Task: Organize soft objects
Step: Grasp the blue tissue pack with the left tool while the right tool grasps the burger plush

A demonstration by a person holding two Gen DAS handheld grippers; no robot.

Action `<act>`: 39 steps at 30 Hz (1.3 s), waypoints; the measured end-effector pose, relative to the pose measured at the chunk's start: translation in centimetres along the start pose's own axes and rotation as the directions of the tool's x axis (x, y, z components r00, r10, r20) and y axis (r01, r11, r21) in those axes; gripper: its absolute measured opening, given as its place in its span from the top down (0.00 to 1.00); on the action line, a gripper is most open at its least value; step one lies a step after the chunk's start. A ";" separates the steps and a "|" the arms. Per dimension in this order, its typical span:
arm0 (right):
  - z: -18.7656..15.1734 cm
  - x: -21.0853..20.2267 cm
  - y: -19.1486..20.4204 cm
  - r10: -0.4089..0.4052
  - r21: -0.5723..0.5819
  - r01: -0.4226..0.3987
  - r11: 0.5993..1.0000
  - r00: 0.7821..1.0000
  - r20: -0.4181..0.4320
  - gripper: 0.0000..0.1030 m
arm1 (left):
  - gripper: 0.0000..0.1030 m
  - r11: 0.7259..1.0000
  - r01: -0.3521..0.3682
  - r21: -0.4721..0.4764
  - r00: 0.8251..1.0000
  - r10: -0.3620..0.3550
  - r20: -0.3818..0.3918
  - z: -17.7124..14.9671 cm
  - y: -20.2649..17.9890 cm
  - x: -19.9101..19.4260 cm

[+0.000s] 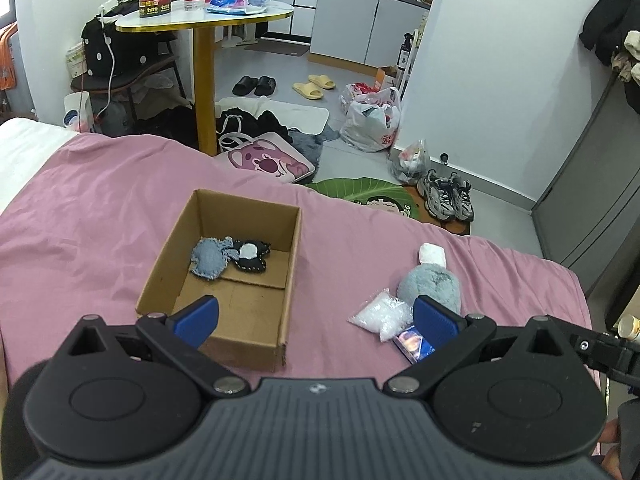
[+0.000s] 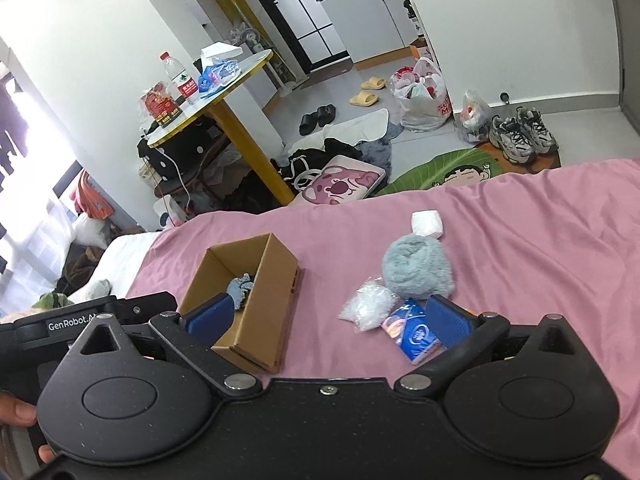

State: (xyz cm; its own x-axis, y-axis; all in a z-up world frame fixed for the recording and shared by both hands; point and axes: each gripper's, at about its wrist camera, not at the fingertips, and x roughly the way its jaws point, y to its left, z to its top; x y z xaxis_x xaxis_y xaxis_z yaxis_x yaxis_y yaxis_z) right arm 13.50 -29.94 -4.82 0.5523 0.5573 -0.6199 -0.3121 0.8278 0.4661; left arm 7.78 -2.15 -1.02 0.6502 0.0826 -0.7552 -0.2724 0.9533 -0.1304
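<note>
An open cardboard box (image 1: 280, 280) (image 2: 276, 280) sits on the pink bedsheet. Inside lie a blue-grey fuzzy piece (image 1: 210, 258) (image 2: 240, 286) and a black-and-white plush (image 1: 250, 256). To its right on the sheet are a grey-green fluffy plush (image 1: 430, 284) (image 2: 416, 266), a white soft block (image 1: 431, 254) (image 2: 427, 223), a clear bag of white filling (image 1: 382, 314) (image 2: 366, 306) and a blue packet (image 1: 412, 342) (image 2: 412, 332). My left gripper (image 1: 316, 322) is open above the box's near right corner. My right gripper (image 2: 332, 320) is open, holding nothing, between the box and the packet.
The pink bedsheet (image 1: 100, 200) (image 2: 540, 240) ends at the floor beyond. A yellow-legged side table (image 1: 206, 24) (image 2: 224, 92) with bottles stands behind, with a pink bag (image 1: 268, 160), shoes (image 1: 448, 196) and plastic bags (image 1: 372, 120) on the floor. A hand (image 2: 16, 416) holds the other gripper.
</note>
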 end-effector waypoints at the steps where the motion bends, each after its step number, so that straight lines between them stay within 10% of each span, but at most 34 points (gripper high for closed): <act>1: 0.0 0.0 -0.1 -0.003 -0.004 0.003 1.000 1.000 -0.002 0.00 | 0.00 1.000 -0.005 -0.003 1.000 0.005 0.001 -0.2 -0.2 -0.1; 39: -1.5 1.8 -8.5 -0.023 0.060 0.028 0.998 0.997 -0.076 0.02 | 0.04 1.000 -0.008 0.011 0.997 0.009 -0.082 -4.7 -8.5 5.5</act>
State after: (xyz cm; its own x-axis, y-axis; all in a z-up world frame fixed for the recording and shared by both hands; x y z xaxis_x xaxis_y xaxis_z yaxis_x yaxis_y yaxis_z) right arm 15.97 -35.84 -10.83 0.4991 0.5412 -0.6768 -0.2497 0.8377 0.4857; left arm 10.32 -11.19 -7.07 0.5876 0.0675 -0.8063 -0.2701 0.9557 -0.1168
